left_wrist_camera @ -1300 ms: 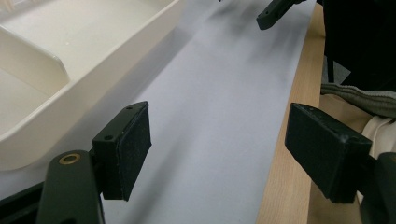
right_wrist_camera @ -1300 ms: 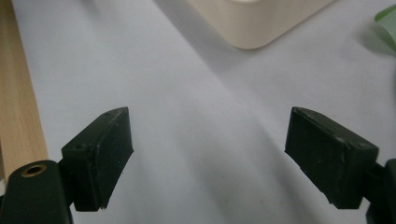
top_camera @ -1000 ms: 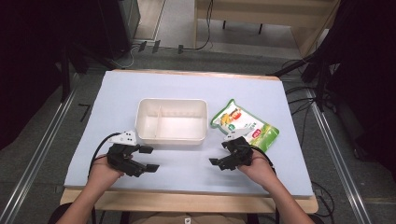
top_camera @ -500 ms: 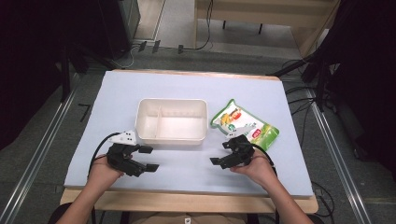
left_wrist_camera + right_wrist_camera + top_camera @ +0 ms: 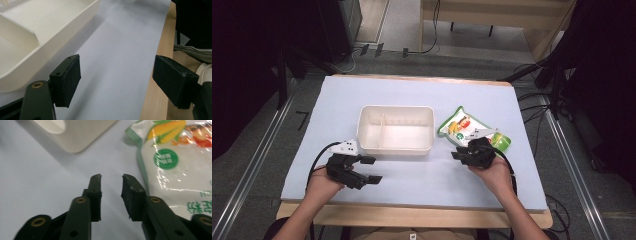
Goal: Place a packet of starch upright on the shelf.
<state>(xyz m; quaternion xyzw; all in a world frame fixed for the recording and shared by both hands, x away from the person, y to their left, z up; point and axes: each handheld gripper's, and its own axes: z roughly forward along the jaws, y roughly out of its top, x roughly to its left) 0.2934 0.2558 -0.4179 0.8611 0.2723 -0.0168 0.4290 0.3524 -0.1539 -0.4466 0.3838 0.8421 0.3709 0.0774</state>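
Right hand-held gripper sits just off the near-left corner of the snack bag, jaws parted by a narrow gap, nothing between them. In the right gripper view the bag lies ahead and to the right of the jaws, its edge just beside the right one.

Bag is flat on the tabletop, immediately right of the white divided tray; long axis runs diagonally, from beside the tray's far-right corner toward the near right.

Left hand-held gripper is near the tray's near-left corner, jaws wide apart and empty, well apart from the bag. Right hand is clearly nearer.

Print: corn and other vegetable artwork, green round seal, green Chinese characters; none sharp enough to read, brand not legible.

Likely next move: short reach forward-right to pinch the bag's corner.
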